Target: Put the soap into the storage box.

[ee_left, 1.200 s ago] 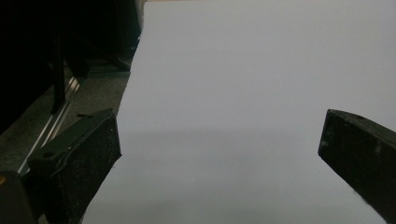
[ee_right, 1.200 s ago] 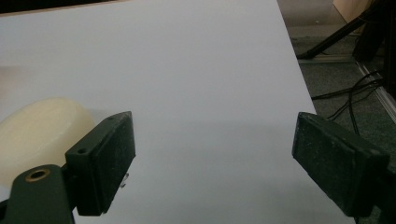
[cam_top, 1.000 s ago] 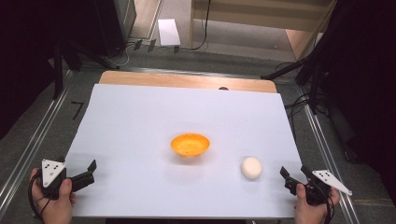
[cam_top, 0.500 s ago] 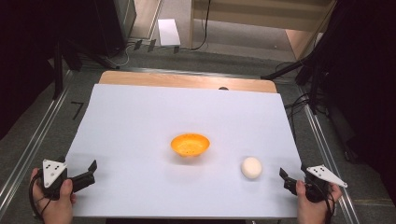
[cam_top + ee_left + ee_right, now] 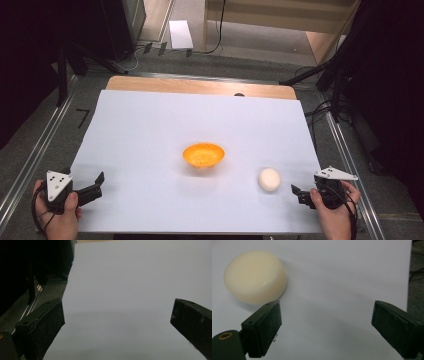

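White sheet (image 5: 150, 130) bears a round, cream, smooth-skinned bun (image 5: 269, 179).

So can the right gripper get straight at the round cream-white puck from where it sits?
Probably yes. The right gripper has its jaws just opened with nothing between them, and the round cream-white puck lies close ahead, slightly off to one side, bare white sheet between.

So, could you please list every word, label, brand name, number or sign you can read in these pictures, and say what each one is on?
There are none to read.
The orange bowl, the cream round piece and the white sheet on the table bear no print.
The white card on the floor beyond the table looks blank.
A dark angle mark beside the sheet's left edge is a shape, not a letter.
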